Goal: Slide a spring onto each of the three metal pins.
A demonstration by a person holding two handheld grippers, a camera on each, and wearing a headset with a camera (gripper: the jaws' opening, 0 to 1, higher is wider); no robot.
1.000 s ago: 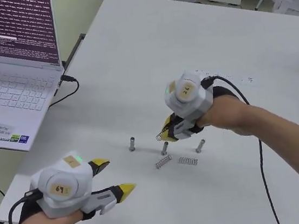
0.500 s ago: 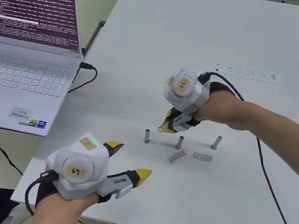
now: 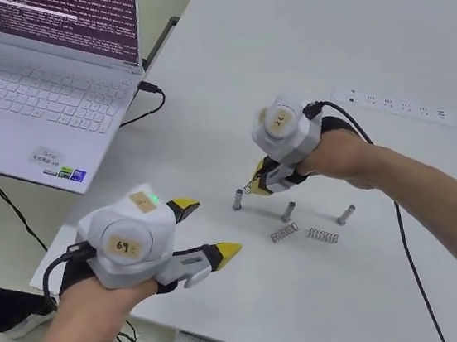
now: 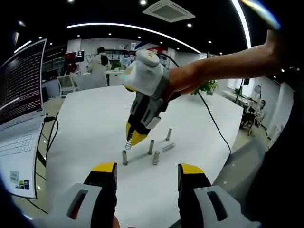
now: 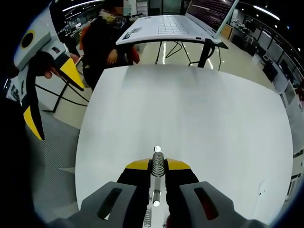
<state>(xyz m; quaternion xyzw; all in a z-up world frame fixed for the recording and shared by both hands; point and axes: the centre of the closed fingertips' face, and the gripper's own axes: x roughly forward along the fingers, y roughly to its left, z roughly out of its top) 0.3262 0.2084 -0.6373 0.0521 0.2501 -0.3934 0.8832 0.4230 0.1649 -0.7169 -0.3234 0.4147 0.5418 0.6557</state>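
Three short metal pins stand on the white table: the left pin [image 3: 237, 199], the middle pin [image 3: 288, 211] and the right pin [image 3: 346, 214]. My right gripper [image 3: 257, 187] is shut on a spring [image 5: 157, 164] and holds it just beside the top of the left pin [image 5: 156, 149]. In the left gripper view that spring [image 4: 128, 142] hangs from the right gripper [image 4: 136, 136] slightly above the left pin [image 4: 125, 156]. Two more springs [image 3: 284, 232] [image 3: 322, 236] lie loose near the pins. My left gripper [image 3: 206, 228] hovers open near the table's front edge, with nothing between its jaws.
An open laptop [image 3: 34, 78] sits at the back left, with a black cable [image 3: 150, 105] plugged into its side. A white power strip [image 3: 395, 104] lies behind the right arm. The table's front edge runs close below the left gripper.
The head camera has shifted. My right gripper has carried the spring leftwards, from between the left and middle pins to the top of the left pin. The left gripper stays open.
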